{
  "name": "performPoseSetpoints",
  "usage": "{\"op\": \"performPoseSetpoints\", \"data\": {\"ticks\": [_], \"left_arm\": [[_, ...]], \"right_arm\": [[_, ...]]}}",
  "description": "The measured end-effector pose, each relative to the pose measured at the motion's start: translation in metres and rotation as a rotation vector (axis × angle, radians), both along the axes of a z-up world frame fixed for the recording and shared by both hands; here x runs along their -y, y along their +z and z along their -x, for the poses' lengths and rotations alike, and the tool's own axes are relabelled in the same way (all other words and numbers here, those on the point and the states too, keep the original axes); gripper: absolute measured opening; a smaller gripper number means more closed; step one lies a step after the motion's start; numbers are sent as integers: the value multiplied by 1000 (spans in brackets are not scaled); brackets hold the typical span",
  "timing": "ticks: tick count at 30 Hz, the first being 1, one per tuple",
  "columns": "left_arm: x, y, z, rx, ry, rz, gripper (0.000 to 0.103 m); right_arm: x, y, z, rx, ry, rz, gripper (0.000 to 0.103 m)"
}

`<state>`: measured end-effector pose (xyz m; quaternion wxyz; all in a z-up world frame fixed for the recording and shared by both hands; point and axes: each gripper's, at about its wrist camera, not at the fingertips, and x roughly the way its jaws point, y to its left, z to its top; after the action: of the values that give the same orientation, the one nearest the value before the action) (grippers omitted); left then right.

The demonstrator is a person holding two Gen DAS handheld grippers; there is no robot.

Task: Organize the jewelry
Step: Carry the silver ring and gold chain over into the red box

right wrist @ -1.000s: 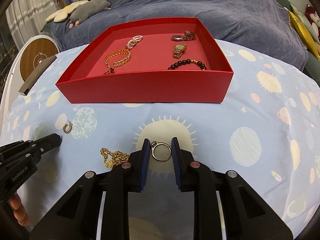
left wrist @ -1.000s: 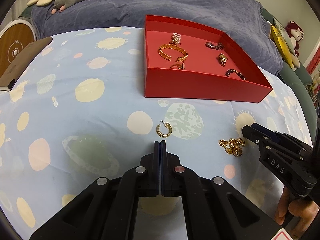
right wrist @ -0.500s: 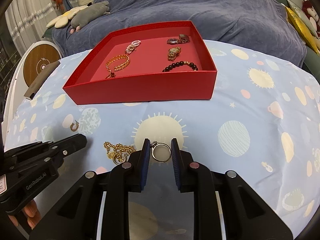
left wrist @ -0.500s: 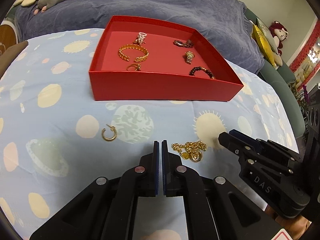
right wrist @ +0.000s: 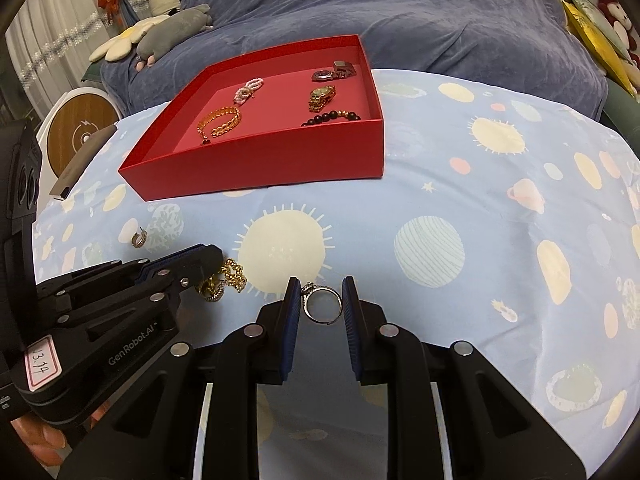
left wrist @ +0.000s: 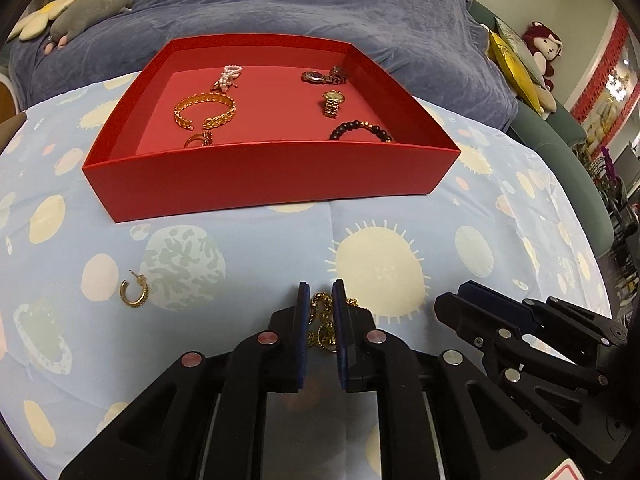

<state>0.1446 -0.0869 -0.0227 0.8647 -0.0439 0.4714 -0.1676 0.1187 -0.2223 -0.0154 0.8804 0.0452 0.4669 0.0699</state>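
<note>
A red tray (left wrist: 264, 172) (right wrist: 260, 164) holds several pieces of jewelry. My left gripper (left wrist: 319, 298) is open a little, its fingers on either side of a gold chain necklace (left wrist: 320, 312) (right wrist: 228, 276) lying on the cloth. My right gripper (right wrist: 320, 296) is shut on a silver ring (right wrist: 322, 304), held between its pads just above the cloth. It shows at the lower right of the left wrist view (left wrist: 460, 304). A gold hoop earring (left wrist: 134, 292) (right wrist: 140, 238) lies loose on the cloth to the left.
The table wears a light blue cloth with suns and planets (left wrist: 380, 268). A blue-covered sofa (left wrist: 280, 0) with plush toys stands behind. A round wooden device (right wrist: 80, 128) and a flat grey object (right wrist: 80, 160) lie at the left edge.
My left gripper has moved right from the hoop earring to the gold chain and opened around it. My right gripper still holds the ring and has lifted slightly back.
</note>
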Motion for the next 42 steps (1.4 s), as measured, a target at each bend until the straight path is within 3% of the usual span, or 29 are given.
{"op": "performPoseSetpoints", "data": {"ticks": [4, 10, 13, 16, 24, 33, 42], "left_arm": [[4, 1, 2, 10, 0, -3, 30], [12, -1, 7, 43, -25, -60, 31], [17, -2, 11, 76, -39, -116, 23], [17, -3, 11, 86, -40, -139, 6], [-4, 6, 2, 56, -5, -74, 2], [-43, 62, -3, 108, 63, 77, 2], [-66, 102, 6, 170, 72, 158, 2]], "right_arm": [[3, 0, 1, -3, -1, -5, 21], [5, 0, 2, -2, -6, -9, 21], [5, 0, 1, -5, -6, -7, 21], [5, 0, 1, -5, -7, -7, 21], [5, 7, -1, 8, -10, -20, 21], [3, 25, -5, 49, -18, -43, 21], [-5, 41, -7, 84, -16, -71, 21]]}}
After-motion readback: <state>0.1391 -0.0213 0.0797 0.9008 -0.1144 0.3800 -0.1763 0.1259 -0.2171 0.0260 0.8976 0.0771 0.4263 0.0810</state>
